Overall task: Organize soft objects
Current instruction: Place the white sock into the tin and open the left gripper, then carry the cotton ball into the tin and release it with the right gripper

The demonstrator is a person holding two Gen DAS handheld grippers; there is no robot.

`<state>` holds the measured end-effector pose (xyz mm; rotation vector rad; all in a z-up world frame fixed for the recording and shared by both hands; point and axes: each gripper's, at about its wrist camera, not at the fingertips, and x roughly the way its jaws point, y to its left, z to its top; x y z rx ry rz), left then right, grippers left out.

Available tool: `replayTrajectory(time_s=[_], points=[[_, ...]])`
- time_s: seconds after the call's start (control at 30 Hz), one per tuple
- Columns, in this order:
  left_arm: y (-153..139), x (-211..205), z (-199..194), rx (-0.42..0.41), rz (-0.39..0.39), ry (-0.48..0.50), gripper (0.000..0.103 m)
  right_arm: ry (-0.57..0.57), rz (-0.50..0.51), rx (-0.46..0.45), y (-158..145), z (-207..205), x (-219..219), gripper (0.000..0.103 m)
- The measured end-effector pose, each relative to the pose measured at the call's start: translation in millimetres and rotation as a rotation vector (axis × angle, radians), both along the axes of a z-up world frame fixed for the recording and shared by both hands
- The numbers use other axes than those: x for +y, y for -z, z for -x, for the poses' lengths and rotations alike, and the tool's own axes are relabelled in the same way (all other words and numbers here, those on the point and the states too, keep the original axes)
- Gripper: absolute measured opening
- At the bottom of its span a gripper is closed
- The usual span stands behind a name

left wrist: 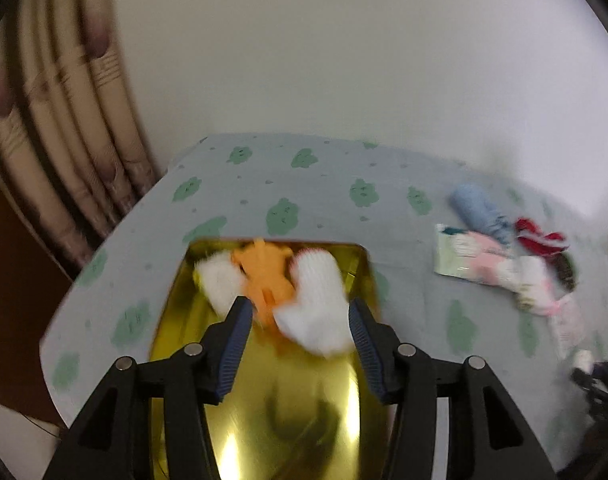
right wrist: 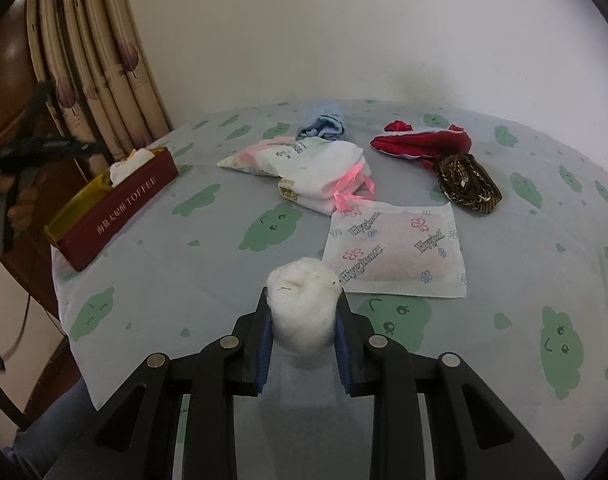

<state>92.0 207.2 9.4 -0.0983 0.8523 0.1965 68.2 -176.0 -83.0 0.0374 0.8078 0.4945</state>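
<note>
Beige patterned curtain [right wrist: 104,60] hangs past the far left corner of the cloud-print tablecloth [right wrist: 208,264]; plain white wall [right wrist: 343,28] behind its far edge

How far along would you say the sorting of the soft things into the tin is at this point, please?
Partly done. The gold-lined tin already holds an orange soft item and white fluffy pieces, with the open left claw above them. The right claw grips a white cotton ball. Left on the table: the blue cloth, red pouch, brown scrunchie and packets.

L wrist cam close above tin [left wrist: 176,320]; R low over table [right wrist: 184,280]; shared: tin, cloth pile [right wrist: 315,168].
</note>
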Motion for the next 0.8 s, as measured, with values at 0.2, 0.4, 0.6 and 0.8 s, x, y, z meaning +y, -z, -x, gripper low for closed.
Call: replayTrajectory(time_s=[0.2,0.4,0.6,0.8], points=[[-1.9,-36.8,81.7,-0.052,0.043,-0.052,0.054,-0.022,0.023,0.003,-1.0,0.9,4.6,0.025],[4.7,-53.8,142.7,-0.082,0.058,-0.089,0.054,-0.089,0.025,-0.023,-28.2,11.8,34.9,0.025],[29.0,-32.0,162.9,-0.015,0.066,-0.162,0.055,-0.315,-0.013,-0.102,-86.3,14.4,127.4,0.025],[33.6,-11.0,174.6,-0.037,0.057,-0.268,0.055,-0.508,-0.061,-0.022,-104.5,-17.1,254.1,0.025]])
